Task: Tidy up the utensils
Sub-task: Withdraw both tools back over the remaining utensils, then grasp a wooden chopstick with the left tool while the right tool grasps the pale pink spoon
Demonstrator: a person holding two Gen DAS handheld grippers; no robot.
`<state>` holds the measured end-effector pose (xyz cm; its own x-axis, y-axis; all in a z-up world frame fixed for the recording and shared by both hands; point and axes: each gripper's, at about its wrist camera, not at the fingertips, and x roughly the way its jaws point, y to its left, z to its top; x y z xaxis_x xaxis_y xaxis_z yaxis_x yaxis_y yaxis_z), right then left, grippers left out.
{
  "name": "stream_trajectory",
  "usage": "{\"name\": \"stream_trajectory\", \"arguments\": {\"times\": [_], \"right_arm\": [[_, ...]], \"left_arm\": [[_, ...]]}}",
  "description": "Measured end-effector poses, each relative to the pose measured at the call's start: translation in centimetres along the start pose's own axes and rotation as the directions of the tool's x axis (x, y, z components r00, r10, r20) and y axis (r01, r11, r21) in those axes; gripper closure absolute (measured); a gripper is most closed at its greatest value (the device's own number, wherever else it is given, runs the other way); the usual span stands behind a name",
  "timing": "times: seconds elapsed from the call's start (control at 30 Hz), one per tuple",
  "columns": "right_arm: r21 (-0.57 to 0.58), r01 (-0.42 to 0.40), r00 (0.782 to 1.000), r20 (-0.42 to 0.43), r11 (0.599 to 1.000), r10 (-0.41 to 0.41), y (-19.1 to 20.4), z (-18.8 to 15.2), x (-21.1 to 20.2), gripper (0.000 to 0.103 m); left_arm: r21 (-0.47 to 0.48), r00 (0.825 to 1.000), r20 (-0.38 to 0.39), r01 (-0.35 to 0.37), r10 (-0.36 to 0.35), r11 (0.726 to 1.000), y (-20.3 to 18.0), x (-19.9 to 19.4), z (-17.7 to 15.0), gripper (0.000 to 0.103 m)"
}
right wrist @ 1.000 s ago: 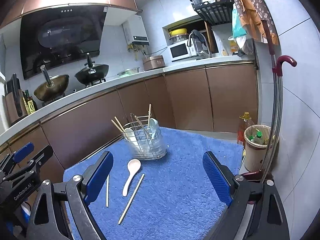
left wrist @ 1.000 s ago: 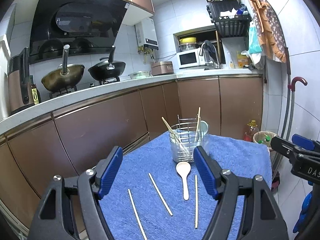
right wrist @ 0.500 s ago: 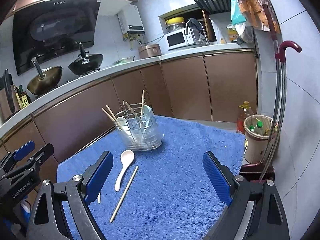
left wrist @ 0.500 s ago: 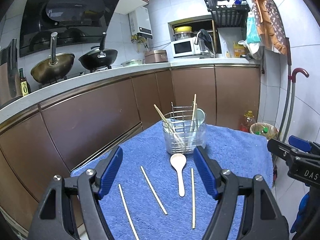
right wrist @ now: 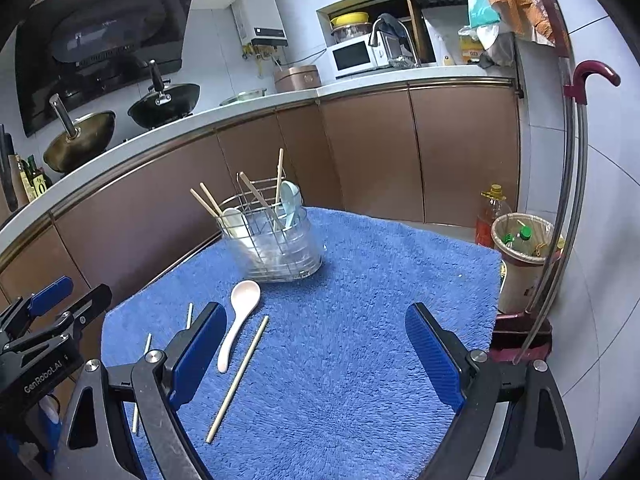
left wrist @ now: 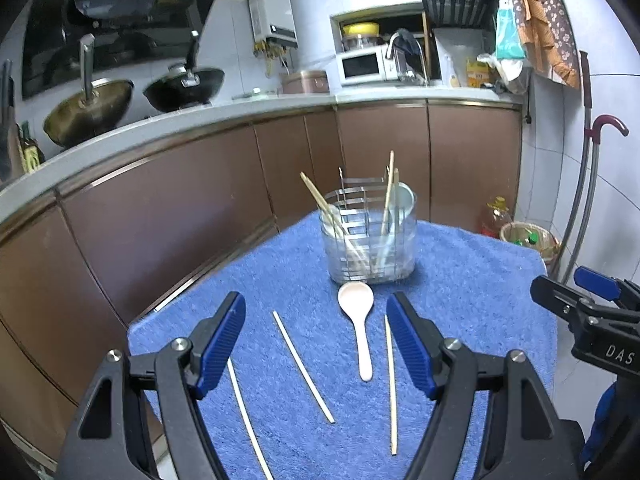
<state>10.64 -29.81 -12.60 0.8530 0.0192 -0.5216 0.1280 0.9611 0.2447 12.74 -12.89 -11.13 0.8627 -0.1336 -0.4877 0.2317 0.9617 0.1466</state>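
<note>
A wire utensil holder point(left wrist: 370, 236) point(right wrist: 276, 240) stands at the far end of a blue towel point(left wrist: 460, 280) point(right wrist: 360, 340), with chopsticks and spoons upright in it. A white spoon point(left wrist: 358, 320) point(right wrist: 238, 318) lies just in front of it. Three loose chopsticks lie on the towel: one right of the spoon point(left wrist: 391, 380) point(right wrist: 238, 378), a middle one point(left wrist: 302, 364) and a left one point(left wrist: 246, 412). My left gripper point(left wrist: 316, 332) is open above the middle chopstick and the spoon. My right gripper point(right wrist: 316, 340) is open over bare towel, right of the spoon.
Brown cabinets under a pale counter point(left wrist: 240, 120) run behind the towel, with woks point(left wrist: 184, 88) and a microwave point(left wrist: 362, 66) on top. A bin point(right wrist: 524, 256) and an oil bottle point(right wrist: 490, 212) stand on the floor at the right, beside a mop handle point(right wrist: 576, 184).
Both grippers have sunk and moved forward toward the towel; the holder and loose utensils now sit larger and lower in both views. Nothing was taken hold of.
</note>
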Motion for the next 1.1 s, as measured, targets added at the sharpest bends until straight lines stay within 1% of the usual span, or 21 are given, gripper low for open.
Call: {"name": "stream_trajectory", "arguments": {"times": [0.13,0.33,0.6,0.7,0.77,0.83,0.9,0.97,1.0,1.07,1.1], "right_arm": [[-0.008,-0.003,1.0,-0.021,1.0,0.003,0.1,0.1,1.0,0.013],[-0.026,-0.014,0.999,-0.052,1.0,0.012,0.5,0.1,2.7,0.013],[-0.041,-0.033,0.994,-0.102,0.999,0.029,0.8,-0.1,5.5,0.013],[-0.055,-0.06,0.99,-0.131,0.997,0.052,1.4,0.1,6.9,0.013],[-0.055,-0.087,0.985,-0.153,0.995,0.077,1.7,0.3,7.9,0.013],[-0.053,-0.119,0.978,-0.178,0.991,0.108,2.0,0.5,9.0,0.013],[-0.037,-0.158,0.968,-0.202,0.987,0.147,2.2,0.8,10.2,0.017],[-0.001,-0.209,0.951,-0.233,0.978,0.203,2.2,1.1,11.6,0.028],[0.015,-0.229,0.941,-0.251,0.973,0.225,2.2,1.2,12.6,0.031],[0.015,-0.249,0.931,-0.271,0.968,0.243,2.5,1.4,13.8,0.04],[0.015,-0.266,0.923,-0.283,0.964,0.259,2.7,1.5,14.6,0.042]], "left_arm": [[0.006,0.999,-0.036,0.007,-0.007,1.0,0.2,1.3,-0.1,0.031],[-0.011,0.997,-0.074,0.007,-0.008,1.0,0.9,2.8,-0.4,0.031],[-0.032,0.989,-0.144,0.01,-0.015,0.999,1.6,5.6,-1.1,0.031],[-0.066,0.982,-0.183,0.037,-0.048,0.997,2.5,7.0,-1.3,0.031],[-0.124,0.972,-0.218,0.065,-0.091,0.99,4.1,8.4,-1.3,0.031],[-0.206,0.956,-0.246,0.108,-0.158,0.973,6.0,9.7,-1.2,0.031],[-0.336,0.924,-0.271,0.172,-0.27,0.926,8.6,11.5,-1.3,0.032],[-0.42,0.901,-0.277,0.199,-0.334,0.885,10.4,12.7,-1.6,0.032],[-0.461,0.888,-0.276,0.213,-0.368,0.861,11.5,13.5,-1.7,0.032],[-0.505,0.872,-0.283,0.219,-0.4,0.835,12.5,14.7,-1.9,0.033],[-0.525,0.859,-0.286,0.231,-0.425,0.819,12.9,15.3,-2.0,0.033]]}}
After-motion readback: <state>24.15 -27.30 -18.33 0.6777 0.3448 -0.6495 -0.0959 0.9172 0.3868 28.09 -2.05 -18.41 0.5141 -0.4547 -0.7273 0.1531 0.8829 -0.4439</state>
